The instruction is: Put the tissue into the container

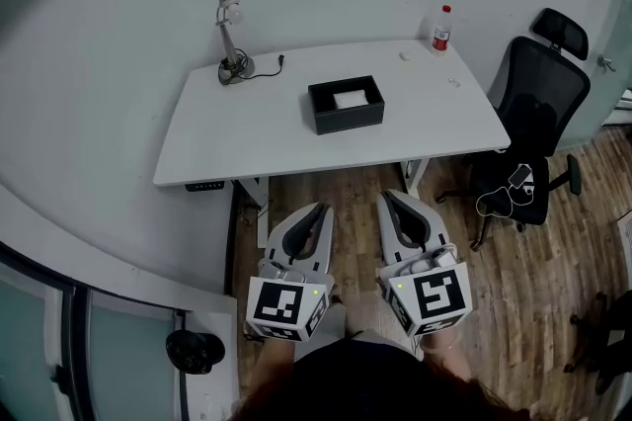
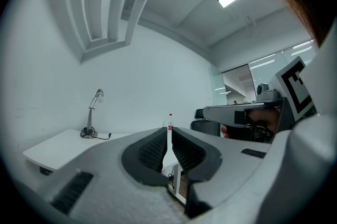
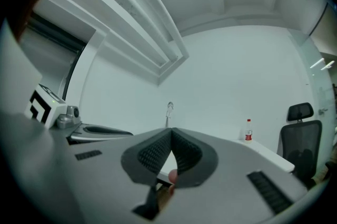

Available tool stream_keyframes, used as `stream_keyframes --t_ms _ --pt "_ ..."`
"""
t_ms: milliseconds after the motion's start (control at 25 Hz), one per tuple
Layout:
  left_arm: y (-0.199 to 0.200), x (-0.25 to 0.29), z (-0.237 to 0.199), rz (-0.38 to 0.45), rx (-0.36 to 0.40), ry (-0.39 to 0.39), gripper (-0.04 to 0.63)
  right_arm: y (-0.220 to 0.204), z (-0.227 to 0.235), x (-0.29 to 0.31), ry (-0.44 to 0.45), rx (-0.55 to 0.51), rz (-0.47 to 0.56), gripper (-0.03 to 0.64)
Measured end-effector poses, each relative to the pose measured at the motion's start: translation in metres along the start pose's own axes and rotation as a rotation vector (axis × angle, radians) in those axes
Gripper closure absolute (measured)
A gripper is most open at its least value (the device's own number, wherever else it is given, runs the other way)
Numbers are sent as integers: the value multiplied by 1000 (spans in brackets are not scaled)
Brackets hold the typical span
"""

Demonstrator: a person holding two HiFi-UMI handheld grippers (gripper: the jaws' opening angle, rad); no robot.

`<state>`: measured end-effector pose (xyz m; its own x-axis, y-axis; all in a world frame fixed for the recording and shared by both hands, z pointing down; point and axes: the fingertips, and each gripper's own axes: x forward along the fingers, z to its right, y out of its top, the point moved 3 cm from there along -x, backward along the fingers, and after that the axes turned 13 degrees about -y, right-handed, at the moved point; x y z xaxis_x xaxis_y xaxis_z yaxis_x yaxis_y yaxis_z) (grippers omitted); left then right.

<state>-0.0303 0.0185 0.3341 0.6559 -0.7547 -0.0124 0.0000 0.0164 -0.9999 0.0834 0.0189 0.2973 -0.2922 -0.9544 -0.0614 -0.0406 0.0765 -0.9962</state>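
Lying inside the black container point(image 1: 348, 119), a white tissue point(image 1: 349, 99).

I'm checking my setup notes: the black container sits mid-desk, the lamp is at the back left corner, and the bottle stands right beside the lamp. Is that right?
Not quite. The bottle stands at the back right corner of the desk, far from the lamp. The black container is mid-desk and the lamp is at the back left, as you noted. The head view shows this.
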Motion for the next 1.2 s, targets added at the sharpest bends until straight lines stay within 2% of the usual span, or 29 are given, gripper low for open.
stream_keyframes --t_ms 600,1200 --pt "-5 -19 23 -32 9 9 551 -10 0 -19 -18 -21 -28 598" --pt "-7 -9 4 -41 10 -12 551 -16 -7 6 -33 -59 -49 598"
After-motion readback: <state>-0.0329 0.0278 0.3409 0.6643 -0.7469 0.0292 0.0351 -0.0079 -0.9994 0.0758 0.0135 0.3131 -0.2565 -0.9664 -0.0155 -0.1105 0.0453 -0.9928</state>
